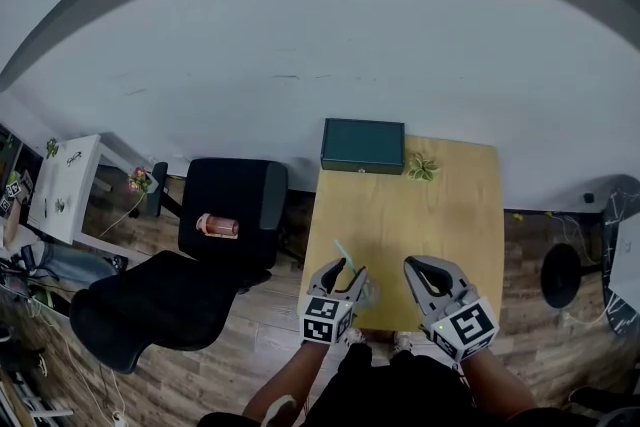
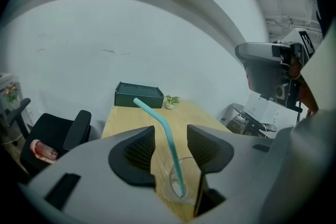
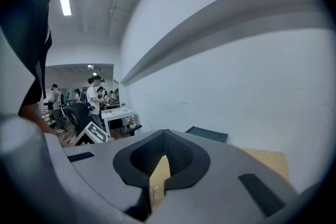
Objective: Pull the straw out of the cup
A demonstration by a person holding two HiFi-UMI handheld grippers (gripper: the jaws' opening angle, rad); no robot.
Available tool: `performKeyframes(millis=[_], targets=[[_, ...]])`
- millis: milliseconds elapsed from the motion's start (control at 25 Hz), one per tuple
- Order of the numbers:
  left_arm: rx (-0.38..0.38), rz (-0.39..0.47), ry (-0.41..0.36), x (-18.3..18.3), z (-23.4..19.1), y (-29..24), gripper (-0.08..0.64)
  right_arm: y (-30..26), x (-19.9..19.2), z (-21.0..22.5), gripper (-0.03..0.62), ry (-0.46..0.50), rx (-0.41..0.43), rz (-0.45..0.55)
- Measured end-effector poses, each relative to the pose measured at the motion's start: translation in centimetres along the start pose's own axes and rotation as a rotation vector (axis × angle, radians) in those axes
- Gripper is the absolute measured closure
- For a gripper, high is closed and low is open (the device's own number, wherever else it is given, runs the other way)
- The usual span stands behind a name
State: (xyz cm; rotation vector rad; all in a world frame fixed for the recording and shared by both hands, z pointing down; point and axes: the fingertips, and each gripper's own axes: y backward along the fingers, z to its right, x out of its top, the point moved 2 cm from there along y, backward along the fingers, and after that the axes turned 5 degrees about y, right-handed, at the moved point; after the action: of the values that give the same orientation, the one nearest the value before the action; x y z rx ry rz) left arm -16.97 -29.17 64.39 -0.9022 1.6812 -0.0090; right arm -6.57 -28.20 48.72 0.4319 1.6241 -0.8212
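A clear glass cup (image 2: 176, 186) stands near the front edge of the wooden table (image 1: 440, 205), with a teal bendy straw (image 2: 164, 128) standing in it and leaning left at its top. My left gripper (image 2: 170, 132) is open; its two dark pads flank the straw's stem just above the cup rim, with a gap on each side. In the head view the left gripper (image 1: 345, 273) sits over the cup (image 1: 367, 293), and the straw (image 1: 343, 252) pokes out above it. My right gripper (image 1: 420, 270) hovers to the right of the cup, shut and empty; in its own view the right gripper (image 3: 164, 134) has its tips meeting.
A dark green box (image 1: 362, 146) and a small potted plant (image 1: 421, 167) sit at the table's far edge by the wall. A black office chair (image 1: 210, 235) with a pink object (image 1: 218, 226) on it stands left of the table. Further left is a white table (image 1: 65, 185).
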Motion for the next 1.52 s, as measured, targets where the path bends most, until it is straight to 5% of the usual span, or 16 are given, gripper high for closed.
performKeyframes(millis=[320, 920, 1520], targets=[[0.023, -0.002, 0.024, -0.3, 0.1, -0.2, 0.503, 0.0, 0.4, -0.1, 0.572, 0.022, 0.021, 0.024], [0.028, 0.032, 0.006, 1.7, 2.8, 1.9, 0.511, 1.2, 1.0, 0.4, 0.573, 0.017, 0.028, 0.010], [0.114, 0.215, -0.056, 7.6, 4.8, 7.9, 0.511, 3.3, 1.5, -0.4, 0.572, 0.098, 0.054, 0.103]])
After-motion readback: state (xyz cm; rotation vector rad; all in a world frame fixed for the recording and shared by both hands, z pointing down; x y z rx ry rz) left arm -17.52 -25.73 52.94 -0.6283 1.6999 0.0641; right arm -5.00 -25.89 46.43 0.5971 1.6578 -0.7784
